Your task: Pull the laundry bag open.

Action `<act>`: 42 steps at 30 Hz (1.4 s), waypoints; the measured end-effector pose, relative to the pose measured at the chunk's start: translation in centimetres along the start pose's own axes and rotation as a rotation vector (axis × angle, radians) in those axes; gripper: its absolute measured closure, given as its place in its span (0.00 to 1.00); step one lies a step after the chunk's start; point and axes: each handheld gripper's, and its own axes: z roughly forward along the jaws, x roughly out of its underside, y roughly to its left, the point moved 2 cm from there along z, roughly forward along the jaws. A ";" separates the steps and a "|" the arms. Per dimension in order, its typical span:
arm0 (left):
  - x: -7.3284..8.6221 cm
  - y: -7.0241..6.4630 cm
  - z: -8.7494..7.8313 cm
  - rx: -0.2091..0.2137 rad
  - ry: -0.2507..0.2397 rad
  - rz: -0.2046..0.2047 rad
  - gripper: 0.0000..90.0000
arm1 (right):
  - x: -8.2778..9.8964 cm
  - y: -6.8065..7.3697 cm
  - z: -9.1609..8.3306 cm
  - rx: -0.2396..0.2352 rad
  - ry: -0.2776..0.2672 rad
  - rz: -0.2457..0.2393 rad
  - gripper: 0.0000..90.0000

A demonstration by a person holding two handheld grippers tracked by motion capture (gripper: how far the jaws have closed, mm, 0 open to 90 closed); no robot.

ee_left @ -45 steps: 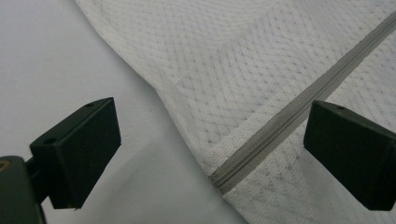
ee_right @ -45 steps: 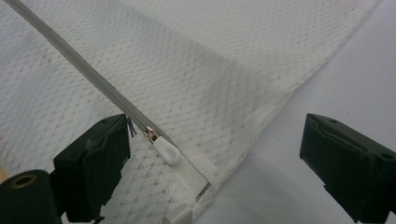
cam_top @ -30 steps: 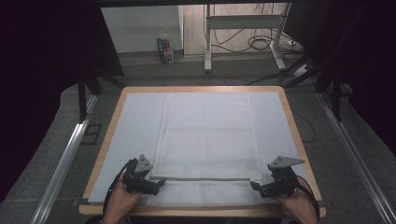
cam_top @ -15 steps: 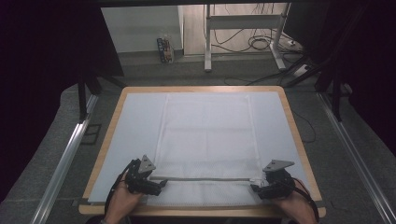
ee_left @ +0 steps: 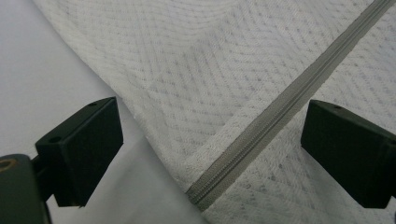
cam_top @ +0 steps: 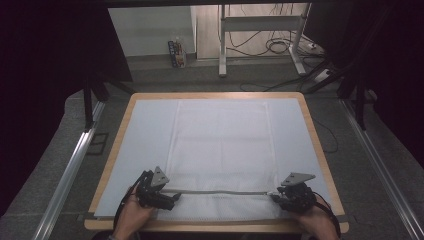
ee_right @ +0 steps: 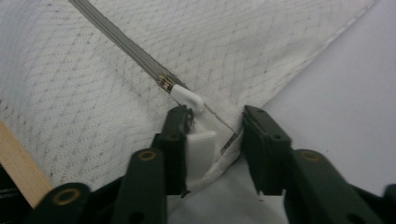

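A white mesh bag (cam_top: 220, 145) lies flat on the table, with a grey zipper (cam_top: 220, 192) running across its near end. My left gripper (cam_top: 172, 197) sits at the zipper's left end. In the left gripper view it (ee_left: 212, 149) is open, its jaws wide on either side of the zipper (ee_left: 261, 135) and not touching it. My right gripper (cam_top: 276, 198) is at the zipper's right end. Its jaws (ee_right: 212, 119) have just been closing. The white zipper pull (ee_right: 187, 97) and the bag's corner sit between them, with a gap still showing.
A pale sheet (cam_top: 145, 135) covers the table inside its wooden rim (cam_top: 315, 145). Metal rails (cam_top: 70, 170) run along both sides on the floor. Desk legs and cables (cam_top: 260, 45) stand beyond the far edge.
The right gripper's jaws have drawn closer together around the bag's right corner. The left gripper and the bag have stayed where they were.
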 end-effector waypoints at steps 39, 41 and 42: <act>-12.6 -10.4 5.4 0.298 -0.099 0.177 0.08 | -1.2 -0.3 -2.7 -0.201 -0.207 0.008 0.91; -13.5 -11.3 6.0 0.307 -0.103 0.198 0.08 | -1.3 -0.3 -2.7 -0.204 -0.209 0.010 0.90; -13.9 -11.7 6.3 0.313 -0.104 0.205 0.08 | -1.3 -0.3 -2.6 -0.204 -0.209 0.011 0.90</act>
